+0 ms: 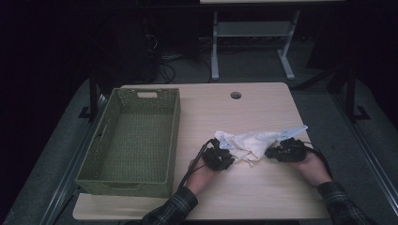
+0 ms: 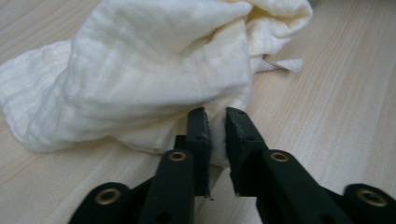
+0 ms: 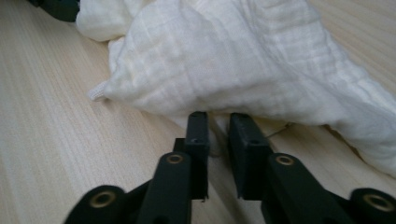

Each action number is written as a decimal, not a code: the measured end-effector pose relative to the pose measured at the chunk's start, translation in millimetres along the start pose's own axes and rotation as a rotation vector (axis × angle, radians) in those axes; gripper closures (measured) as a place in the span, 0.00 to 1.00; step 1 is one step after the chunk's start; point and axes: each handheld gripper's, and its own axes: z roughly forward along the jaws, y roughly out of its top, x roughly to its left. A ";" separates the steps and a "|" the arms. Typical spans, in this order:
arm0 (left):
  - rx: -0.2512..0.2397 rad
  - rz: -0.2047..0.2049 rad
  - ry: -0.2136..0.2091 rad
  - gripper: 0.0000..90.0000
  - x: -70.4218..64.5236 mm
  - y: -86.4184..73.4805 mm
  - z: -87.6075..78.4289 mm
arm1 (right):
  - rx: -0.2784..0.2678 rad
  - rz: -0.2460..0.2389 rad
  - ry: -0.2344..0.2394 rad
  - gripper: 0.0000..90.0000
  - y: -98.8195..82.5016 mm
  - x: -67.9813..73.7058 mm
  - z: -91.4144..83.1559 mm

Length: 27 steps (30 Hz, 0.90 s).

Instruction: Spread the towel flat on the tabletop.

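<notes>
A cream muslin cloth (image 1: 248, 142) lies crumpled on the pale wood table (image 1: 263, 197), at about 4 o'clock from the table's centre, with a gripper at each end of it. The left gripper (image 2: 215, 122) has its black jaws nearly together, clenched on a thin fold at the cloth's near edge; the right gripper (image 3: 218, 122) is likewise pinched on the cloth's lower edge, fabric caught in the narrow gap between its jaws. No brand or writing can be read: a plain woven tag (image 2: 280, 65) pokes from the bundle at 2 o'clock in the left gripper view, and it is blank as far as can be seen. At 9 o'clock from the cloth stands a green woven basket (image 1: 174, 140) with a handle slot in its far wall, its right wall near the left hand (image 1: 199, 173). A round cable hole (image 1: 235, 95) sits at 12 o'clock near the table's far edge. Bare tabletop opens beyond the cloth toward 12 o'clock; the right hand (image 1: 312, 165) works near the table's right edge. A dim floor and a white table frame (image 1: 253, 42) lie beyond.
</notes>
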 end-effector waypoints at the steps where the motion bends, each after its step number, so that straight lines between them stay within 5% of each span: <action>1: -0.001 -0.008 -0.005 0.92 1.3 0.3 0.2 | 0.002 0.003 0.001 0.92 0.1 0.1 0.0; 6: -0.024 -0.041 -0.027 0.95 5.6 2.8 -4.3 | 0.016 0.046 0.026 0.95 1.7 -2.9 -3.2; 13: -0.150 -0.104 -0.026 0.95 14.8 9.7 -36.0 | -0.064 0.088 0.059 0.95 0.4 -9.1 -25.4; 21: -0.247 -0.198 0.051 0.95 33.6 9.1 -63.0 | -0.149 0.123 0.039 0.96 -1.8 -23.0 -52.9; 27: -0.293 -0.229 0.086 0.96 38.2 11.0 -75.6 | -0.219 0.156 0.023 0.96 -7.6 -32.9 -74.8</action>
